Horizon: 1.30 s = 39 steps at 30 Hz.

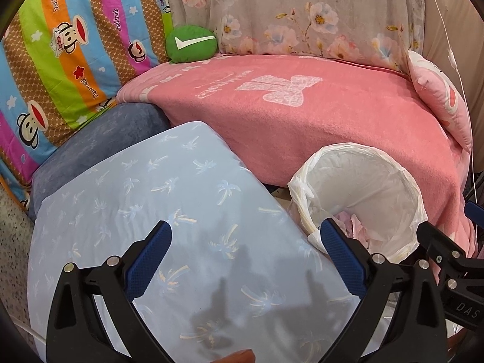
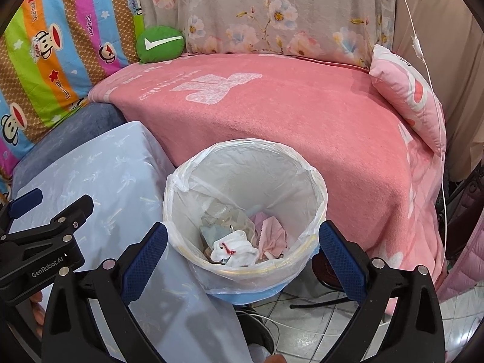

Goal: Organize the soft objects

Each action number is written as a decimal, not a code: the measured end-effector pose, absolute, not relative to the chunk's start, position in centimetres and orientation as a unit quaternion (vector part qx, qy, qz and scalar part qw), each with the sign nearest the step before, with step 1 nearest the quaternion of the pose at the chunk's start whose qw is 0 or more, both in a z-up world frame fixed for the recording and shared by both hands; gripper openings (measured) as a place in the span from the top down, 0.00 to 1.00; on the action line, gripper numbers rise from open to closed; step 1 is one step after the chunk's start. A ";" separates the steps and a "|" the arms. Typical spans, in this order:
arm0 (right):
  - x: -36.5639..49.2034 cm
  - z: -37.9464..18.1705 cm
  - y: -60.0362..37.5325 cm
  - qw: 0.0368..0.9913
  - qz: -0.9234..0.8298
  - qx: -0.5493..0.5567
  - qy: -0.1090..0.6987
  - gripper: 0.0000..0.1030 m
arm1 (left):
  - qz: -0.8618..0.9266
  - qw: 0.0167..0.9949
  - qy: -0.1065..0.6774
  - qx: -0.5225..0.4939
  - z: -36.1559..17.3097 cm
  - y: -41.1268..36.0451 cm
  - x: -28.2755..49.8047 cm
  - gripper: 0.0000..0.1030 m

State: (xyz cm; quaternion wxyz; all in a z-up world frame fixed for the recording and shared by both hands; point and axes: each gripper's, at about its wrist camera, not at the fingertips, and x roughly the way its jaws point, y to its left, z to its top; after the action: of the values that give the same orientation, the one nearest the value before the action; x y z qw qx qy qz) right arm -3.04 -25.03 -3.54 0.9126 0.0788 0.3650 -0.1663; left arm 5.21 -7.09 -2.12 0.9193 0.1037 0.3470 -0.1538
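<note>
A green round cushion [image 1: 191, 44] [image 2: 160, 44] with a white tick rests at the back of a sofa covered by a pink blanket [image 1: 317, 127] [image 2: 287, 115]. A pink pillow [image 1: 441, 96] [image 2: 411, 90] leans at the blanket's right end. A pale blue palm-print pillow [image 1: 169, 211] [image 2: 99, 175] lies in front, on a dark blue cushion [image 1: 99, 139]. My left gripper [image 1: 246, 242] hangs open above the blue pillow. My right gripper [image 2: 242, 242] is open over a bin [image 2: 245, 199] [image 1: 363, 199] lined with a white bag, holding crumpled cloths [image 2: 239, 248].
A striped monkey-print cover [image 1: 60, 60] [image 2: 60, 39] fills the left; a grey floral cover [image 1: 302, 12] [image 2: 272, 9] drapes the sofa back. A thin white cord [image 2: 429, 90] hangs at right. Cables lie on the tiled floor [image 2: 302, 326] below the bin.
</note>
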 end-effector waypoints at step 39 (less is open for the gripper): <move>-3.7 -5.0 -25.3 0.904 -0.176 0.086 0.381 0.05 | -0.126 0.918 0.361 0.103 -3.1 -7.1 4.7 0.08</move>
State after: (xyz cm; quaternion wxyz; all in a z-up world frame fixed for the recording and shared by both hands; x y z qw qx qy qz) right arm -3.74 -25.28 -5.00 0.9037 0.0856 0.3810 -0.1757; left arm 4.74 -7.11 -3.11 0.9181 0.1030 0.3615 -0.1255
